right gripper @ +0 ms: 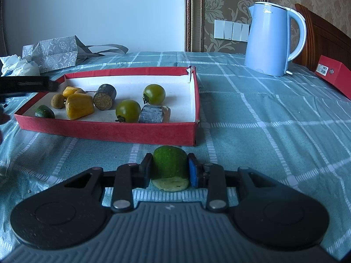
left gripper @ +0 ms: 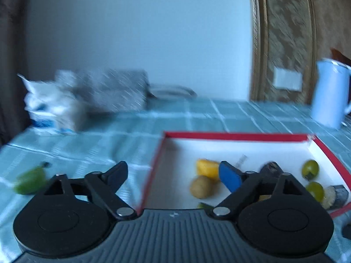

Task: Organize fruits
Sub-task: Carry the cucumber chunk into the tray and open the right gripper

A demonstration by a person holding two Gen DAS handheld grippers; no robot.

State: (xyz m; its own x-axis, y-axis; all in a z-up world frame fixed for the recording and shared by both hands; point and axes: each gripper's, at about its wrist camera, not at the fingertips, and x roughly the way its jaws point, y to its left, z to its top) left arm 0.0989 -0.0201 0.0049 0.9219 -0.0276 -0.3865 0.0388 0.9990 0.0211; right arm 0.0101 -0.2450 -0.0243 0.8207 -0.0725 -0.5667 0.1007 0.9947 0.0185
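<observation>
— The table's got that teal checked cloth [right gripper: 252, 118] on it, and a pale blue kettle [right gripper: 269, 39] stands at the back by the patterned wall. A grey patterned bag [right gripper: 54, 53] sits far left. See the red tray?

— The shallow red tray [right gripper: 105, 131] with the white floor, yes. Two green tomatoes [right gripper: 153, 94] in it, a couple of yellow pieces [right gripper: 79, 106], a small brown round fruit [right gripper: 58, 101], a dark cut cylinder [right gripper: 104, 96], a grey-skinned chunk [right gripper: 152, 115] and a dark green bit [right gripper: 44, 112] in the near left corner.

— And the right gripper [right gripper: 170, 171]?

— Just in front of the tray's near wall, outside it. Its two pads are pressed tight against the sides of a green fruit piece [right gripper: 170, 164], with the pale cut face towards the camera. I can't tell whether the piece touches the cloth.

— The left gripper [left gripper: 175, 175]?

— Fingers spread wide, nothing between them. It straddles the tray's left wall: the blue-padded finger [left gripper: 230, 176] is over the tray near the yellow pieces, the other finger [left gripper: 116, 173] is out over the cloth. That view is blurred.

— Anything loose on the cloth?

— A green fruit [left gripper: 30, 180] lies to the left of the left gripper, outside the tray, apart from the fingers.
</observation>
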